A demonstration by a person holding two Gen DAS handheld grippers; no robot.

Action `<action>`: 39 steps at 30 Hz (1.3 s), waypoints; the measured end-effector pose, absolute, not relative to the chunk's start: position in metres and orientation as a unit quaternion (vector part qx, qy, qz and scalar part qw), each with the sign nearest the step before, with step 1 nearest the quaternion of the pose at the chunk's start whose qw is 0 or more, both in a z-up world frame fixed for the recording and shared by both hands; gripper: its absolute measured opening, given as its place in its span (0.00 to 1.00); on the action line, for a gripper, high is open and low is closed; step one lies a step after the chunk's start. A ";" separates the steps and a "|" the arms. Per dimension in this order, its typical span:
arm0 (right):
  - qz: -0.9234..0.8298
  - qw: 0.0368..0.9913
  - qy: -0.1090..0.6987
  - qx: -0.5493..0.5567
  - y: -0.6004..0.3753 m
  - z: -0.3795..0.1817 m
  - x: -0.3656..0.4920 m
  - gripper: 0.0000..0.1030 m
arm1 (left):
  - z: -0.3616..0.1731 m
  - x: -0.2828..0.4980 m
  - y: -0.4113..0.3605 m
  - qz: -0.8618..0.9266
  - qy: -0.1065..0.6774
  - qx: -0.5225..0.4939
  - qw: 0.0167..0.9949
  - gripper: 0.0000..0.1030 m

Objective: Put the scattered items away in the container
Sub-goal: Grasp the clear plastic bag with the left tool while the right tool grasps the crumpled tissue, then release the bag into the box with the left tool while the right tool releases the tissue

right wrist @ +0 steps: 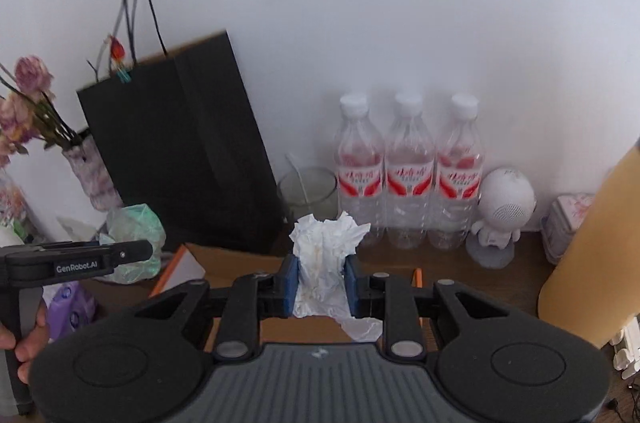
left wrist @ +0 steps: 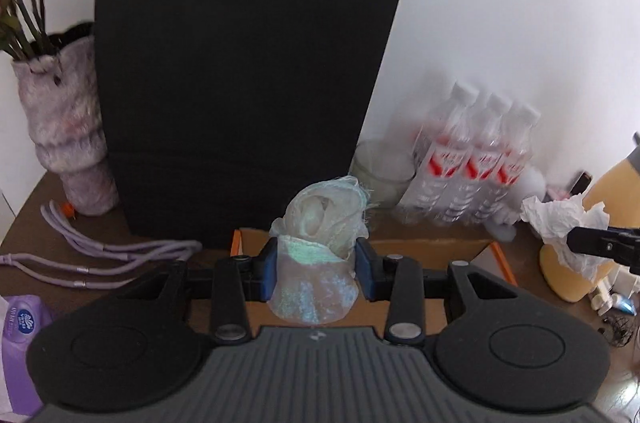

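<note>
My left gripper is shut on a crumpled, shimmery pale-green plastic wrap, held above a cardboard box with orange edges. In the right wrist view the same wrap shows at the left, beside the left gripper's body and a hand. My right gripper is shut on a crumpled white tissue, also over the cardboard box. The tissue appears at the right edge of the left wrist view, hanging from the right gripper's fingers.
A tall black paper bag stands behind the box. Three water bottles and a glass jar line the wall. A furry vase with dried flowers, a purple cord, a purple tissue pack, a white figurine and a yellow-orange container surround it.
</note>
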State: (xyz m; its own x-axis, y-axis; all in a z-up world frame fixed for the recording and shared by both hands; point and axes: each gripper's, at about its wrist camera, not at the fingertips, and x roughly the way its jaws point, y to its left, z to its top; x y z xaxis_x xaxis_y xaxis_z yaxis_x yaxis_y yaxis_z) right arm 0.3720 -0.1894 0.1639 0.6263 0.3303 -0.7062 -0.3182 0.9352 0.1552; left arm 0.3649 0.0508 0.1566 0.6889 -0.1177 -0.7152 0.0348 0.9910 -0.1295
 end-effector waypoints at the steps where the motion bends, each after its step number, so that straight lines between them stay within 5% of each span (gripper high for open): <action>1: 0.176 0.891 0.420 -0.002 -0.183 0.150 0.386 0.22 | 0.143 0.376 0.049 -0.039 0.411 -0.042 0.910 0.38; 13: 0.131 0.829 0.541 -0.053 -0.148 0.015 0.463 0.25 | 0.042 0.437 0.035 -0.058 0.510 -0.009 0.858 0.46; 16: 0.123 0.826 0.547 -0.047 -0.152 0.011 0.468 0.36 | 0.040 0.436 0.036 -0.064 0.508 -0.009 0.859 0.50; 23: 0.113 0.842 0.527 -0.034 -0.163 0.056 0.449 0.60 | 0.080 0.416 0.040 -0.063 0.492 -0.009 0.868 0.62; 33: 0.117 0.875 0.470 -0.024 -0.199 0.148 0.374 0.67 | 0.164 0.338 0.050 -0.032 0.452 -0.028 0.891 0.76; 39: 0.139 0.920 0.367 0.001 -0.214 0.156 0.296 0.75 | 0.177 0.240 0.043 -0.022 0.306 -0.039 0.951 0.85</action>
State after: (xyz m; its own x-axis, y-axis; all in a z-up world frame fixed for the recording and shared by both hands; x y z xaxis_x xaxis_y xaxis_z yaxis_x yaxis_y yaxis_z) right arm 0.2963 -0.2145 0.1561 0.6913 0.2564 -0.6755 -0.2549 0.9614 0.1040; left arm 0.2401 0.0433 0.1770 0.8119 -0.0655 -0.5801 0.0175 0.9960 -0.0880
